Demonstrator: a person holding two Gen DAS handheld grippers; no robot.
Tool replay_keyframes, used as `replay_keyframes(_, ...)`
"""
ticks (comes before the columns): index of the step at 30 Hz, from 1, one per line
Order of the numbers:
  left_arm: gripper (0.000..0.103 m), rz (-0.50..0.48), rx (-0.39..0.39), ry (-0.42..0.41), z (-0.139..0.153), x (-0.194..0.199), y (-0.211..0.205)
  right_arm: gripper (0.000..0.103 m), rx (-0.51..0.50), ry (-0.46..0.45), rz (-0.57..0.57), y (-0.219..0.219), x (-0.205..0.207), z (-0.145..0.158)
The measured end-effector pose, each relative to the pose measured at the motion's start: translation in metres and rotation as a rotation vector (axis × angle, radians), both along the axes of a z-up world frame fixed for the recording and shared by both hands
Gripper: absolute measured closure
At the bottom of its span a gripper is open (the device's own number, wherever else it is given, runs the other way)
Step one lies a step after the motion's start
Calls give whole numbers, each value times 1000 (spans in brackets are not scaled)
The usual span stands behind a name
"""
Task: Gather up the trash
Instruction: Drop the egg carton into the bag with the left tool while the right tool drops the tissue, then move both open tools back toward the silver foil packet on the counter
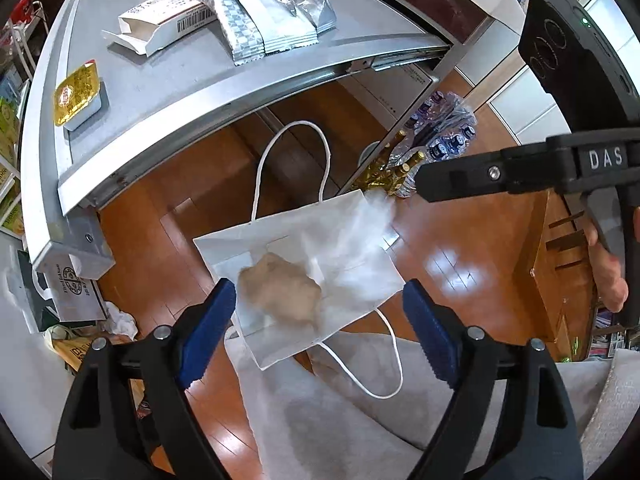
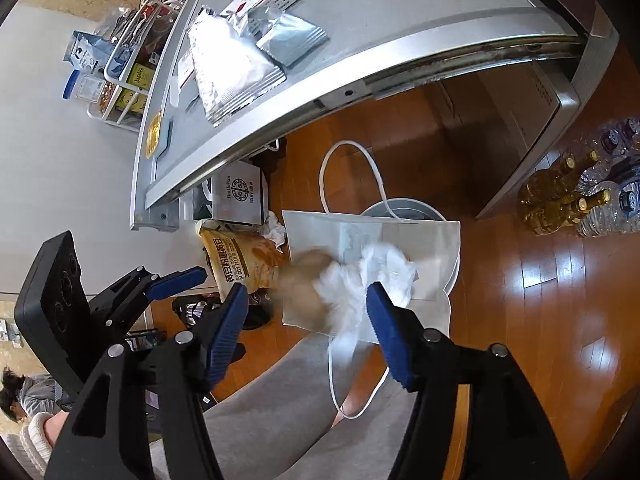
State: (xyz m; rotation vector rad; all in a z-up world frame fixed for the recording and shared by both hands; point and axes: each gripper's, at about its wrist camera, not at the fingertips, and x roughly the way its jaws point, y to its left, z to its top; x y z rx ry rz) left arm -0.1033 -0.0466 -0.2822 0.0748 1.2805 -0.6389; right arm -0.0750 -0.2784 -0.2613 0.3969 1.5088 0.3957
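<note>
A white paper bag [image 1: 280,256] with cord handles lies flat on the wooden floor below the table; it also shows in the right wrist view [image 2: 432,248]. A blurred brown crumpled wad [image 1: 280,290] and a blurred white crumpled wad [image 1: 360,232] are in the air over the bag; both also show in the right wrist view, brown [image 2: 308,284] and white [image 2: 360,276]. My left gripper [image 1: 320,324] is open and empty above the bag. My right gripper [image 2: 306,328] is open and empty; it also shows in the left wrist view [image 1: 424,184].
The grey table [image 1: 168,80] carries silver foil packets [image 1: 260,12], an opened white carton [image 1: 160,20] and a gold-lidded cup [image 1: 78,94]. On the floor stand a soy flour bag [image 2: 236,260], a grey bin [image 2: 404,206], bottles [image 2: 560,200] and a small white box [image 2: 238,196].
</note>
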Motion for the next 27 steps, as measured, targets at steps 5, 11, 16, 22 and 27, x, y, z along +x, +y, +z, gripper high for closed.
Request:
replay_keyframes(5, 17, 31, 1, -16, 9, -2, 9, 41, -14, -20, 5, -7, -3, 13)
replay_keyframes(11, 17, 71, 21, -62, 29, -4, 25, 32, -165, -162, 124, -1, -11, 55)
replay_keyframes(16, 17, 113, 26, -83, 42, 0, 40, 28, -197, -228, 158, -4, -10, 78)
replay_keyframes(22, 17, 153, 13, -148, 69, 7, 50, 27, -167, -297, 136, -15, 1, 107)
replay_keyframes(27, 17, 211, 49, -300, 105, 17, 57, 27, -198, -398, 171, -2, 15, 129)
